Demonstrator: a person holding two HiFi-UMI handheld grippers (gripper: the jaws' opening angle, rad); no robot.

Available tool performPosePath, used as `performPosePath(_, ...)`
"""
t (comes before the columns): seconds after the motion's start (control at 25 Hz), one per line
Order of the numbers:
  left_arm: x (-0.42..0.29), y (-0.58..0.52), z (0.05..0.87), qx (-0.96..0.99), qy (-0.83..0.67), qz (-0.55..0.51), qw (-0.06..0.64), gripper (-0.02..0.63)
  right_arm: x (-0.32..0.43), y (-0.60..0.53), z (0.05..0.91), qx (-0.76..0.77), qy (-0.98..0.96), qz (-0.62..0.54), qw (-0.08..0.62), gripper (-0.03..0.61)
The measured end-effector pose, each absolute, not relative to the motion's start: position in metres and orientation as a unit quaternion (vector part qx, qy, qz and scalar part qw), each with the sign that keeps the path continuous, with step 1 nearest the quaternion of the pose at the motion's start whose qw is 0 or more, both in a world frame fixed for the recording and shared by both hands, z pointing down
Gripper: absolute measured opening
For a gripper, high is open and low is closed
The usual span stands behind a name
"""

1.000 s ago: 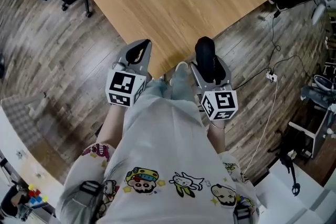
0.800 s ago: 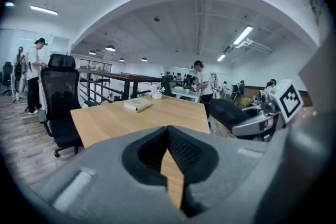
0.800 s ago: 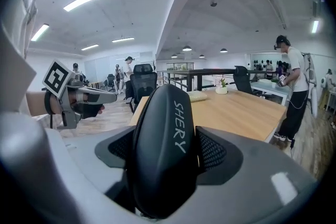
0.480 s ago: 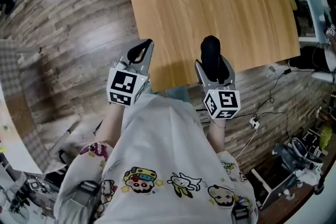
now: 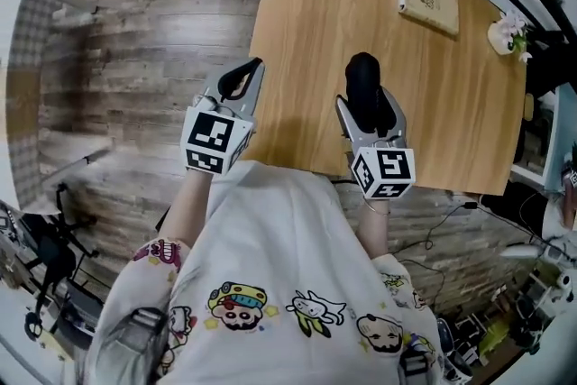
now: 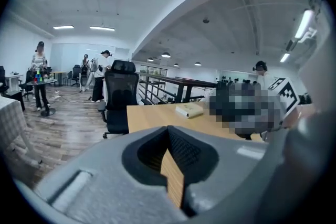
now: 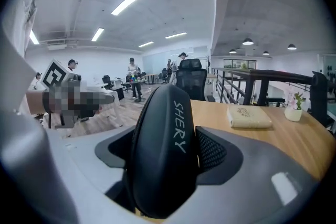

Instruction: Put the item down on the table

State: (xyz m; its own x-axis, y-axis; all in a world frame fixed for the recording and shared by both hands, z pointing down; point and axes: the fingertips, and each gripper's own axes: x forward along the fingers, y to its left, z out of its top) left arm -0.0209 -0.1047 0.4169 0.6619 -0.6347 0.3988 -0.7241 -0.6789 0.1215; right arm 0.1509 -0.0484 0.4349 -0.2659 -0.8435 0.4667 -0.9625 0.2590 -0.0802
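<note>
A black oblong case (image 5: 362, 84) with "SHERY" printed on it (image 7: 164, 144) stands upright between the jaws of my right gripper (image 5: 365, 104), which is shut on it. The case is held above the near part of the wooden table (image 5: 325, 4). In the right gripper view the case fills the gap of the right gripper (image 7: 167, 165). My left gripper (image 5: 238, 86) hovers over the table's near left corner; its jaws are shut with nothing between them, and only a thin slit shows in the left gripper view (image 6: 175, 168).
A beige book-like box (image 5: 428, 1) (image 7: 249, 117) lies at the table's far side, a small flower pot (image 5: 508, 32) beside it. A black office chair (image 6: 119, 96) stands behind the table. People stand farther off in the room. Wood floor lies to the left.
The head view has swung round, so the table now lies straight ahead. Both grippers have come over its near edge. The right gripper still holds the case.
</note>
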Motion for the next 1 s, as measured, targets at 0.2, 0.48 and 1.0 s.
performPosePath(0.2,-0.023,-0.105,0.419,0.876,-0.429,0.17,0.141,-0.002,0.162,-0.067,0.441,0.542,-0.803,0.177,0.17,0.351)
performPosePath(0.48,-0.026,-0.103,0.413,0.854,-0.473,0.164,0.143,-0.002,0.166,-0.073,0.443,0.507,-0.826,0.174,0.176,0.35)
performPosePath(1.0,-0.026,-0.097,0.404,0.864,-0.46,0.154,0.135,-0.002,0.165,-0.065,0.436,0.523,-0.816,0.167,0.181,0.35)
